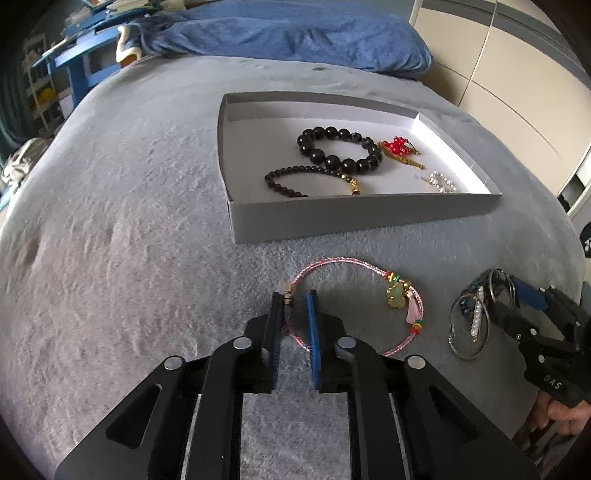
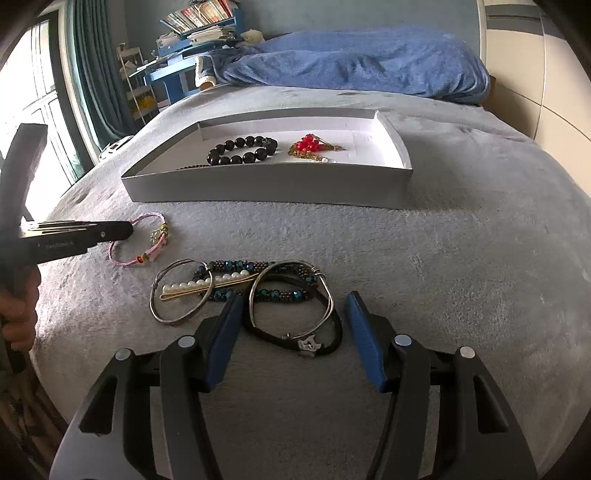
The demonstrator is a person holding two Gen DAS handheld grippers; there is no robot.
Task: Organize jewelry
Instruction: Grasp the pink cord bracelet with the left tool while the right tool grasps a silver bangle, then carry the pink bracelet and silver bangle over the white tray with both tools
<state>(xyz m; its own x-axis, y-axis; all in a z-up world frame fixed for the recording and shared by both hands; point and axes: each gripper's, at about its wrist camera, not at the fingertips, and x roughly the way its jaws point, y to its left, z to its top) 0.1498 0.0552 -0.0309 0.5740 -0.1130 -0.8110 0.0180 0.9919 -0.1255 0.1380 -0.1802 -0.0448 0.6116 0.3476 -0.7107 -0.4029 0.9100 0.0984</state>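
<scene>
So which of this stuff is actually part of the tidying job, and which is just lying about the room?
Part of the job:
- grey tray
- pink cord bracelet
- black bead bracelet
- red bead ornament
- pearl hair clip
- metal bangles
- black band

Just lying about:
- blue blanket
- blue desk
- curtain

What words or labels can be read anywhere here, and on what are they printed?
"DAS": white letters on the black body of the right gripper, seen from the left wrist.
Small white print on the side of the left gripper, seen from the right wrist: too blurred to read.
Book spines on the far shelf: too small.
</scene>
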